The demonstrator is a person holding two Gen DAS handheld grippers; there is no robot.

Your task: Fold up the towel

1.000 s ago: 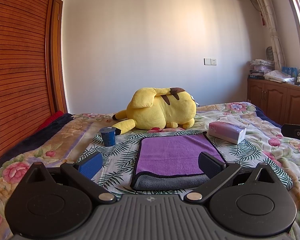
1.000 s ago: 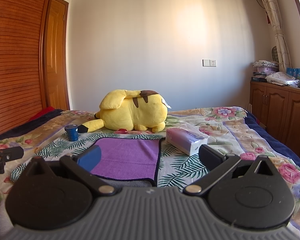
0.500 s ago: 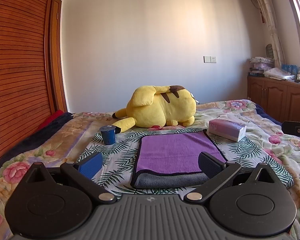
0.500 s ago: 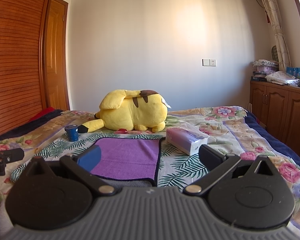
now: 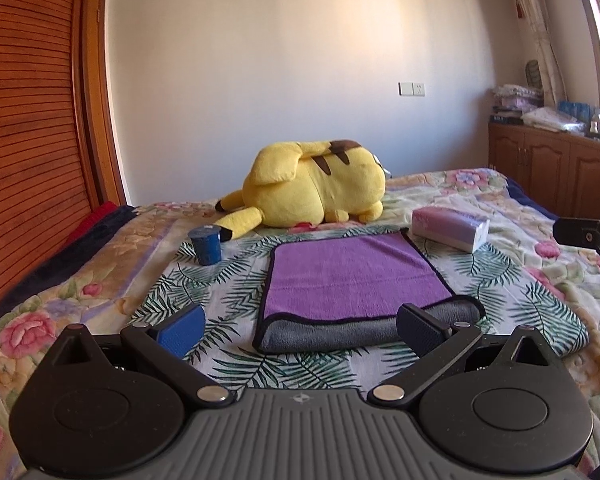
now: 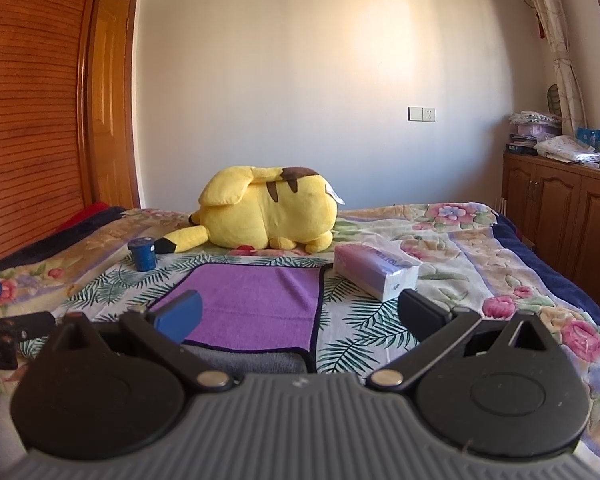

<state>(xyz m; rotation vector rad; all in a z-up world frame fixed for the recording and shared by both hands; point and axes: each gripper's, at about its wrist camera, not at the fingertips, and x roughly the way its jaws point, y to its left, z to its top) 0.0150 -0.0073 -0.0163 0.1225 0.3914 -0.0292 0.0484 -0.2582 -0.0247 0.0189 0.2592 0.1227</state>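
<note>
Towel (image 5: pixel 356 280) is lying folded once on the bed (image 5: pixel 512 264); both tools (image 5: pixel 300 326) (image 6: pixel 300 314) are hovering spread, empty; pinching matching corners squarely seems wise.

Purple towel (image 5: pixel 352 280) lies folded flat on bedspread (image 5: pixel 148 280).

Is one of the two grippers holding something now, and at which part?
Nothing is held. The left gripper and the right gripper are both open, above the bed, near the folded purple towel with grey underside.
</note>
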